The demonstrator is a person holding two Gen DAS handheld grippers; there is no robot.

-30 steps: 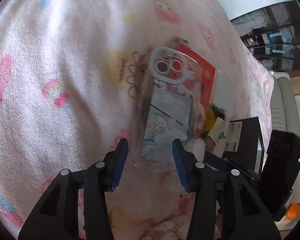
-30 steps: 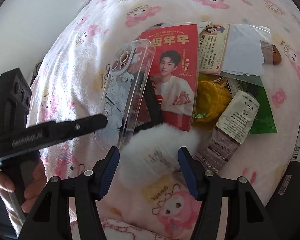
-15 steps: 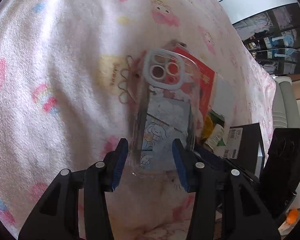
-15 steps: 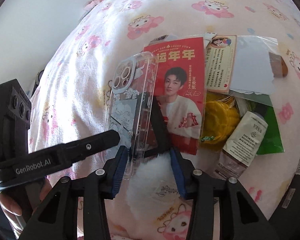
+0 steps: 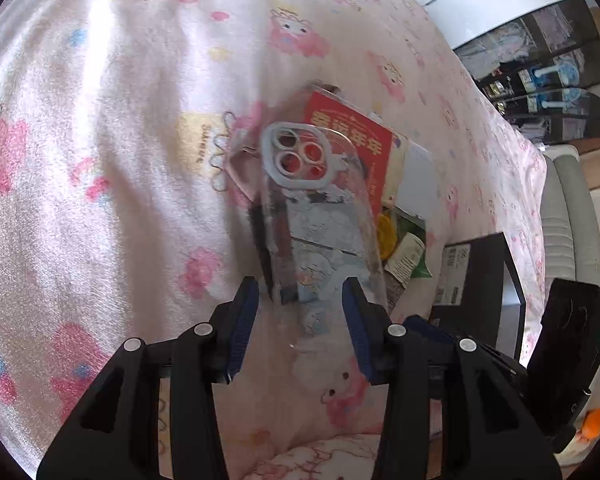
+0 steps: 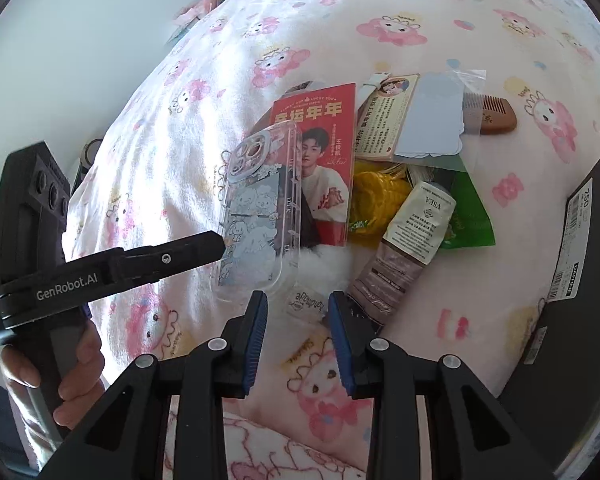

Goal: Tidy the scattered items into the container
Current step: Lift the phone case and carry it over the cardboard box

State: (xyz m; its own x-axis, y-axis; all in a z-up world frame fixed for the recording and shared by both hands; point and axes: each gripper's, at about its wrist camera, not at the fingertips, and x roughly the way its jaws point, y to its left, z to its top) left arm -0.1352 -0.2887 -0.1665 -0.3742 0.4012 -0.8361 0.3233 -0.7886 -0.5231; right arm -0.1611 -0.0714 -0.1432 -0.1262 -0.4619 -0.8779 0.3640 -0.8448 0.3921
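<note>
A clear phone case (image 5: 320, 232) with a cartoon print and a white camera ring hangs tilted above the pile, and my left gripper (image 5: 300, 284) is shut on its lower end. From the right wrist view the case (image 6: 260, 208) has one left finger (image 6: 180, 256) against its edge. My right gripper (image 6: 298, 296) is closing around a white fluffy pom-pom (image 6: 324, 264) lying on the bed. The pom-pom's "handmade" label sits between the tips, with a gap still showing at the left pad. A black container (image 6: 580, 264) with a barcode label stands at the right.
On the pink cartoon-print blanket (image 6: 440, 40) lie a red photo card (image 6: 324, 120), a beige card (image 6: 384, 120), a pale card in a clear bag (image 6: 436, 120), a wooden comb (image 6: 492, 118), a yellow item (image 6: 376, 196), a VSEA sachet (image 6: 416, 216) and a green packet (image 6: 468, 216). A person's hand (image 6: 76, 384) grips the left tool.
The right jaws have narrowed from wide around the pom-pom to a small gap, and the right gripper has drawn back and up. The left gripper has risen slightly, lifting the case.
</note>
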